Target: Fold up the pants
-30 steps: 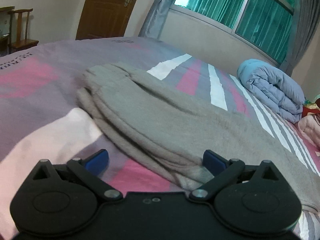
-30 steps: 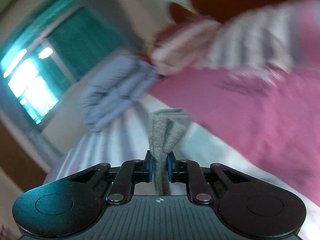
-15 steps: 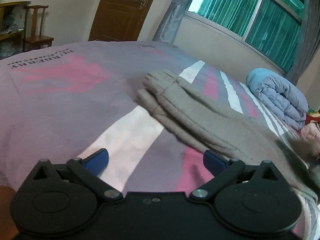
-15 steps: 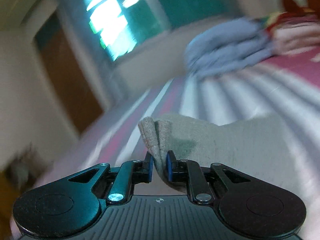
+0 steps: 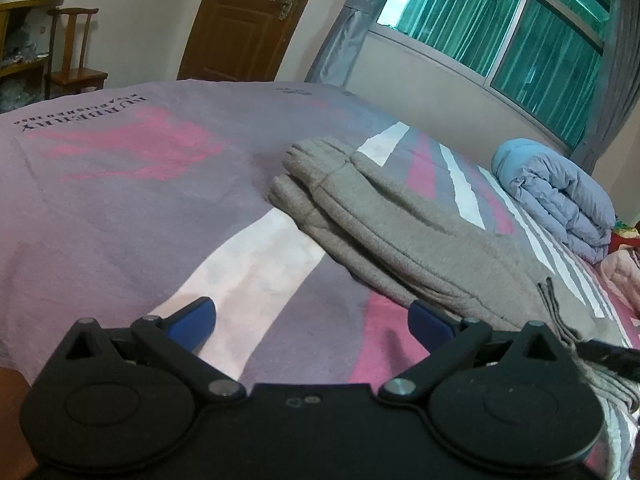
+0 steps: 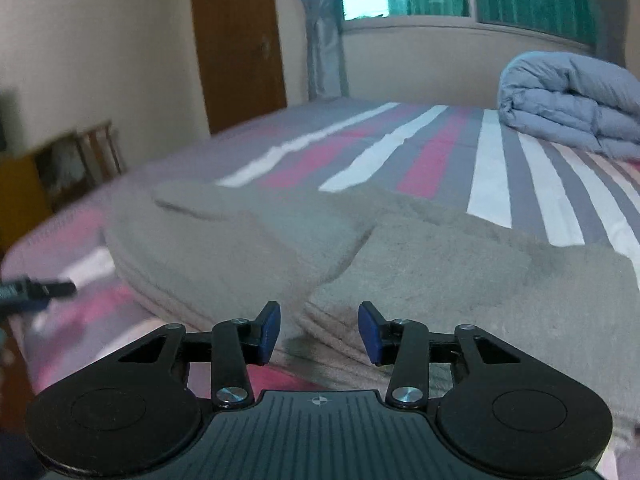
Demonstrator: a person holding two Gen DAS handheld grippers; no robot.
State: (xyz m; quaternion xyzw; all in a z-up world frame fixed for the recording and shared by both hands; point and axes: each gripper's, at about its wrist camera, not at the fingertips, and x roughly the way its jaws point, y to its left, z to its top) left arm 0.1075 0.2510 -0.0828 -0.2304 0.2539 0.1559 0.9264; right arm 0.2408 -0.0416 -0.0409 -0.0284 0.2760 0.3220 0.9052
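Grey fleece pants (image 5: 400, 224) lie on the striped bed, legs stacked lengthwise, cuffs to the far left. My left gripper (image 5: 312, 320) is open and empty, low over the sheet just in front of the pants. In the right wrist view the pants (image 6: 440, 264) lie folded over, one end doubled onto the rest. My right gripper (image 6: 319, 330) is open and empty, its blue pads (image 6: 370, 332) on either side of the near folded edge.
The bedsheet (image 5: 120, 208) is purple with pink and white stripes. A rolled blue duvet (image 5: 560, 196) lies at the far right, also in the right wrist view (image 6: 572, 96). A wooden chair (image 5: 76, 60) and a door (image 5: 244, 20) stand beyond the bed.
My right gripper carried the held end of the pants over the rest, laid it down and opened. My left gripper drew back from the pants and stayed open.
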